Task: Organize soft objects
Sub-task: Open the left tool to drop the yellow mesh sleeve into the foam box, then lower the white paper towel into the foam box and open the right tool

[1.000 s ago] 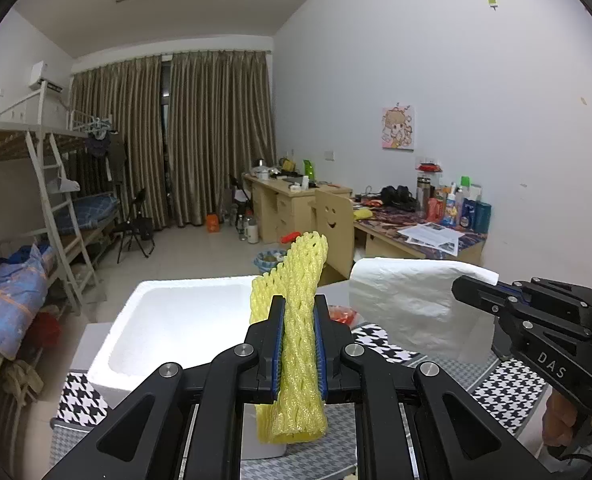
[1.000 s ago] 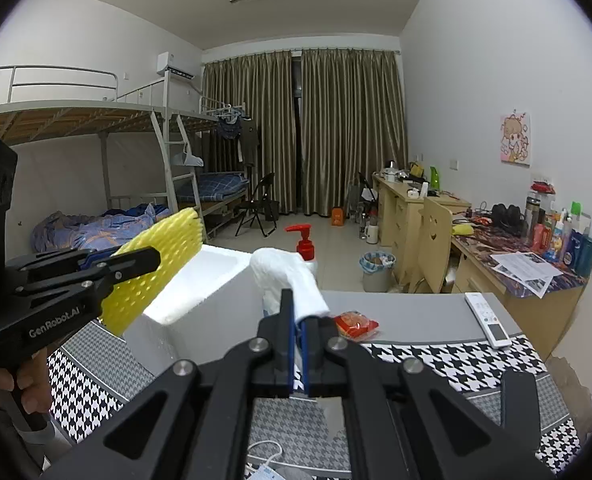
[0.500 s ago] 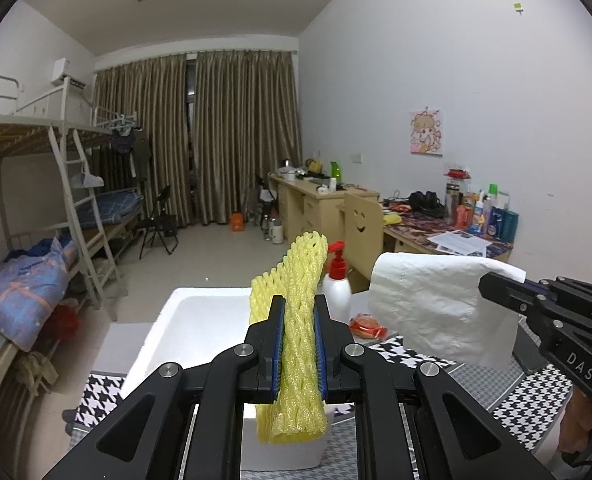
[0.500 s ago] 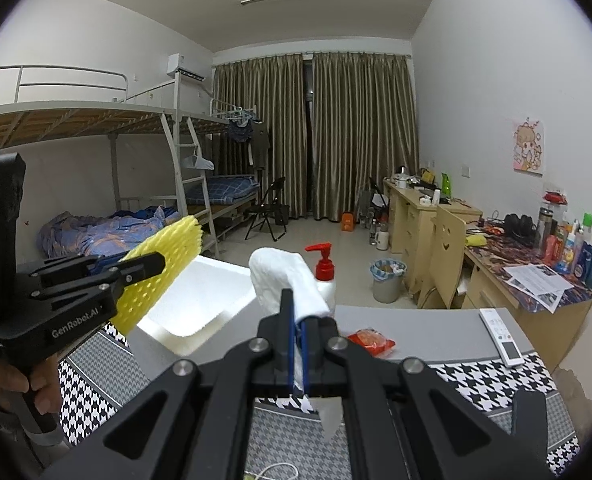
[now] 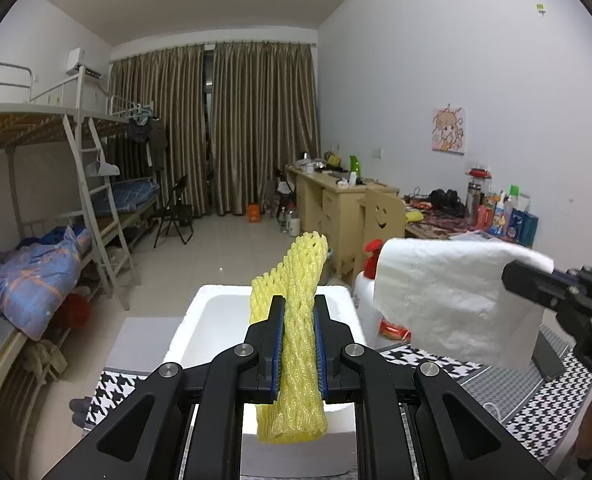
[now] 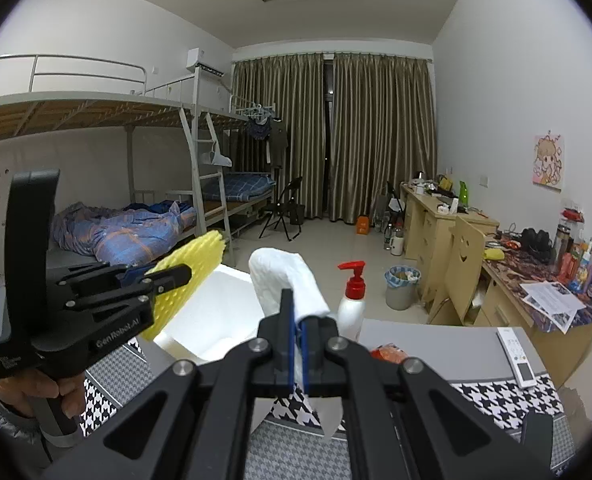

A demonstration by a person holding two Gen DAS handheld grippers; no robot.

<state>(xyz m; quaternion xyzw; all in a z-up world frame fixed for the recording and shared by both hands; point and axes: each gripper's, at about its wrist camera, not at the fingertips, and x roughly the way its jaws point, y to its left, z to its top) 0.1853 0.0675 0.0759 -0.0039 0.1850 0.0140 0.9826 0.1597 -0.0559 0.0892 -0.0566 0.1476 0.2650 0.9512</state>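
Note:
My left gripper (image 5: 299, 344) is shut on a yellow foam net sleeve (image 5: 299, 384) and holds it upright in the air over the near end of a white foam box (image 5: 232, 320). My right gripper (image 6: 297, 344) is shut on a white cloth (image 6: 284, 280) that hangs from its jaws. In the left wrist view the cloth (image 5: 451, 300) hangs at the right, beside the box. In the right wrist view the left gripper (image 6: 176, 276) with the yellow sleeve (image 6: 188, 276) is at the left, above the box (image 6: 212, 320).
A white pump bottle with a red top (image 6: 351, 304) stands beside the box. An orange packet (image 6: 387, 354) and a remote control (image 6: 517, 356) lie on the grey table (image 6: 447, 344). A houndstooth mat (image 6: 495, 400) covers the near part. A desk with clutter (image 5: 475, 220) is at the right.
Both grippers have risen and turned left with their loads still held. The foam box now lies more centred under the yellow sleeve, and the pump bottle has come into the left view.

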